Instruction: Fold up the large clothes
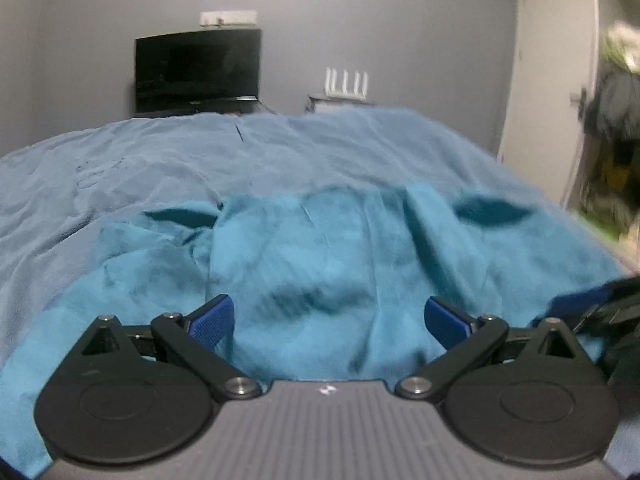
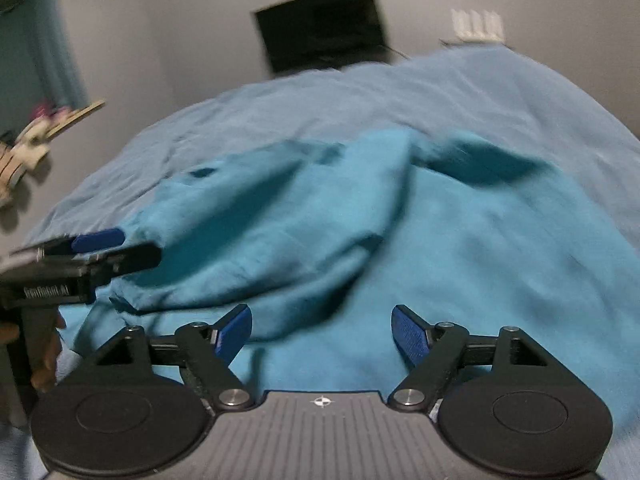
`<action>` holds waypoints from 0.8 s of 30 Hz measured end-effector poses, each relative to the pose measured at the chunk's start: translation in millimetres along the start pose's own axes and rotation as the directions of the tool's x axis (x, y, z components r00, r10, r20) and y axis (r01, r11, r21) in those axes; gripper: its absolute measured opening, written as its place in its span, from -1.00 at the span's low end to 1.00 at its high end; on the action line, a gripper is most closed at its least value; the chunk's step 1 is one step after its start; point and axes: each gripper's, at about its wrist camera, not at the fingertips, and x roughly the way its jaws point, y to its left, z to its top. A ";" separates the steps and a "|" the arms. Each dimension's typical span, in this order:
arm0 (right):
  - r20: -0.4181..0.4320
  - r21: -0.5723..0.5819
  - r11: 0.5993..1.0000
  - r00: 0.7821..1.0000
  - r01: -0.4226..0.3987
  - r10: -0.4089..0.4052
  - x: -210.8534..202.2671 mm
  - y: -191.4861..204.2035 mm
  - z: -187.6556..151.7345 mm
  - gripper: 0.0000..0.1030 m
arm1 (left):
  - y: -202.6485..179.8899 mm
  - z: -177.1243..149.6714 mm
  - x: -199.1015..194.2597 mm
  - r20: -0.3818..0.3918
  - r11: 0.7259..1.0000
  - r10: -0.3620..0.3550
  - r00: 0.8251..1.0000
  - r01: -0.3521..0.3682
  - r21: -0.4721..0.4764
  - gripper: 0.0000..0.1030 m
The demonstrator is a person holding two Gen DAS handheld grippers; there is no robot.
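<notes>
Only text: blurred white lettering on the side of the left hand-held gripper (image 2: 100, 246) in the right wrist view, too smeared to read. Nothing else legible.

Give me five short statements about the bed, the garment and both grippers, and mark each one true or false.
1. The crumpled teal cloth garment lies on a light blue bedspread. True.
2. The left gripper is clamped on a fold of the garment. False: its blue pads stand apart with nothing pinched.
3. The right gripper is open. True.
4. The dark flat screen beyond the bed shows a bright picture. False: it is dark.
5. The garment is already folded into a neat rectangle. False: it lies rumpled, with raised folds.
</notes>
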 end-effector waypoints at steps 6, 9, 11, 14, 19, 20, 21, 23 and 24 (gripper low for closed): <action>0.012 0.181 0.978 0.994 0.106 -0.110 -46.8 -28.4 -19.4 0.54 | 4.4 -22.8 25.3 -0.159 0.996 0.077 0.984 -0.071 0.044 1.00; 0.011 0.288 0.953 0.995 0.091 -0.099 -66.6 -41.4 -30.1 0.57 | 16.9 -20.2 21.5 -0.166 0.997 0.073 0.983 -0.078 -0.025 1.00; 0.000 0.318 0.944 0.996 0.083 -0.087 -73.9 -44.2 -37.6 0.57 | 16.4 -18.8 14.9 -0.149 0.996 0.083 0.985 -0.087 -0.018 1.00; -0.044 0.342 0.936 0.996 0.086 -0.076 -69.6 -45.4 -46.2 0.63 | 6.3 -20.4 5.2 -0.142 0.996 0.087 0.986 -0.084 0.028 1.00; -0.148 0.380 0.913 0.984 0.148 -0.098 -34.0 -47.5 -53.1 0.73 | -3.2 -26.2 -3.6 -0.165 0.994 0.097 0.982 -0.088 0.063 1.00; -0.149 0.394 0.907 0.984 0.147 -0.095 -29.2 -50.5 -53.3 0.76 | -1.0 -26.8 -3.7 -0.172 0.995 0.094 0.981 -0.087 0.049 1.00; -0.142 0.404 0.904 0.986 0.141 -0.090 -25.4 -53.5 -53.2 0.79 | 1.5 -27.2 -4.2 -0.179 0.996 0.091 0.980 -0.087 0.032 1.00; -0.109 0.437 0.892 0.991 0.116 -0.076 -19.7 -63.9 -53.1 0.84 | 6.1 -27.7 -4.1 -0.191 0.996 0.086 0.978 -0.087 0.003 1.00; -0.088 0.451 0.887 0.994 0.103 -0.070 -18.6 -68.8 -53.2 0.84 | 8.3 -28.1 -3.8 -0.196 0.996 0.084 0.977 -0.087 -0.010 1.00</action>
